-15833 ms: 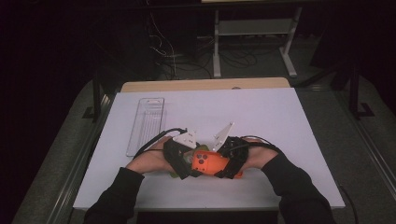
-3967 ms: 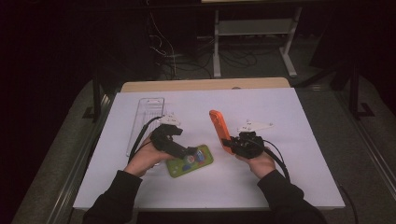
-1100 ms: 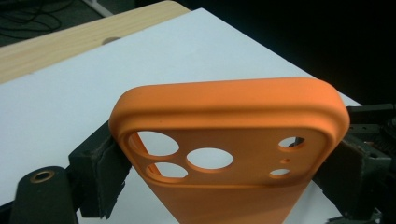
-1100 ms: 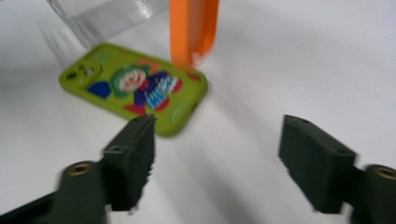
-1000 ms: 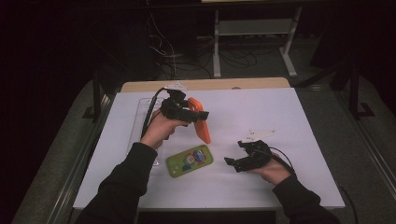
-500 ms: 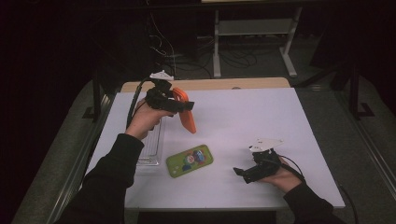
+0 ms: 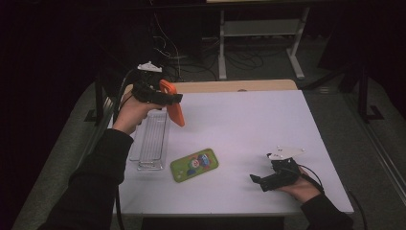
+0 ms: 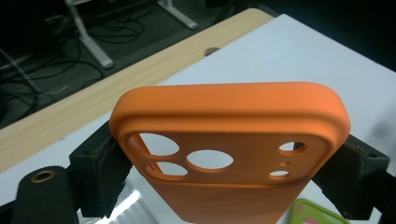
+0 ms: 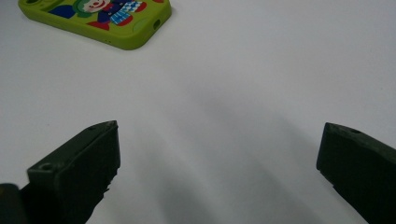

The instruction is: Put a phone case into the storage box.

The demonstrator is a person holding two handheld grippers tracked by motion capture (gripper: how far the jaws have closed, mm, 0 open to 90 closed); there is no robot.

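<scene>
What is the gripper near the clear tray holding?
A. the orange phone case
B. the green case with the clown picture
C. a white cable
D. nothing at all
A: the left gripper has its jaws pressed on both sides of the orange phone case, lifted above the clear tray, while the green case lies flat on the table.

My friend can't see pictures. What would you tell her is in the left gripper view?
An orange phone case with camera holes fills the middle, pinched at both sides by the left claw. Behind it lie a white table and its wooden edge.
</scene>
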